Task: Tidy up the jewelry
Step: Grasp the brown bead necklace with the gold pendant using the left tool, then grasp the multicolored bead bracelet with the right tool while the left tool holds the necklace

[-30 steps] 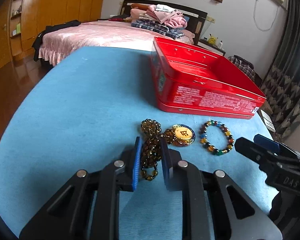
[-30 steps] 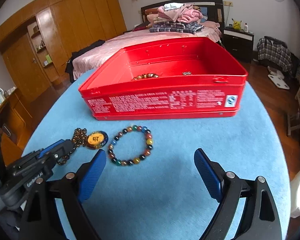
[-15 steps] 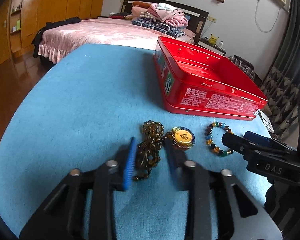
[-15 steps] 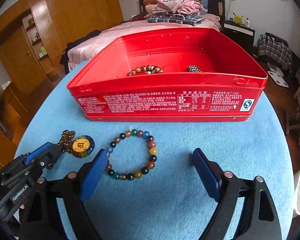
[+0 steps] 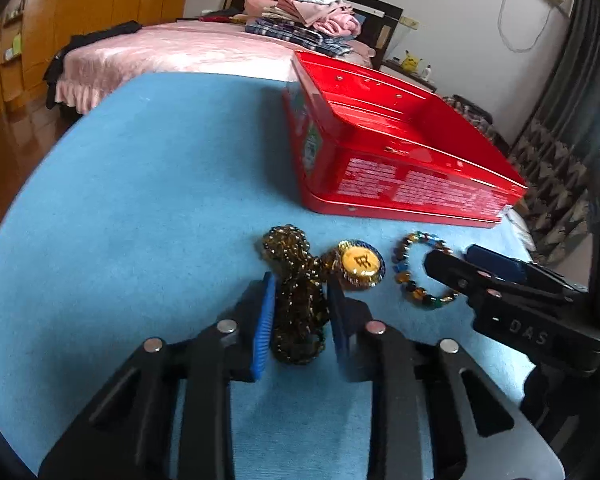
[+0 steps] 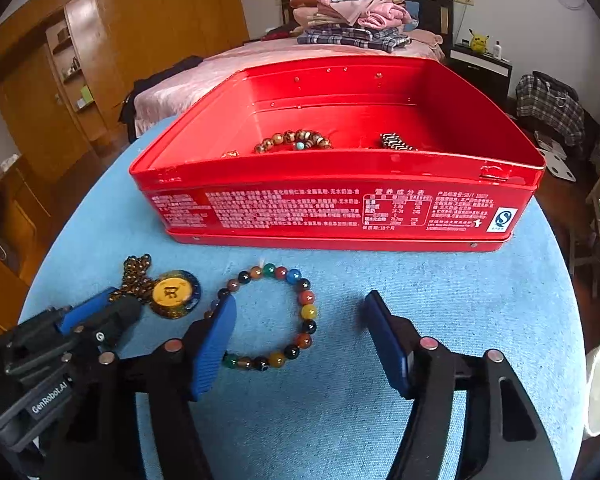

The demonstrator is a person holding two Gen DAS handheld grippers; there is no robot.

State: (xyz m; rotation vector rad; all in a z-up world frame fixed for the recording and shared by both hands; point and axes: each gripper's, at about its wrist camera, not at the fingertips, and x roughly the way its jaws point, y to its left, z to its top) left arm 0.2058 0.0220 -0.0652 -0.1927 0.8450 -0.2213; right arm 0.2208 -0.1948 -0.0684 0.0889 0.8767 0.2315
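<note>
the left hand-held gripper is narrow, its jaws closing around the dark beaded necklace lying bunched on the blue counter; whether the pads press it i cannot tell. its gold pendant lies just beside. the right hand-held gripper stands fairly wide, jaws closing, the multicoloured bead bracelet between them, its left side touching the left pad. beyond sits the open red tin, holding a brown bead bracelet.

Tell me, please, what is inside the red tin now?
Inside the red tin lie a brown bead bracelet, a dark metal band and something small and golden. The front wall hides the nearest floor.
</note>
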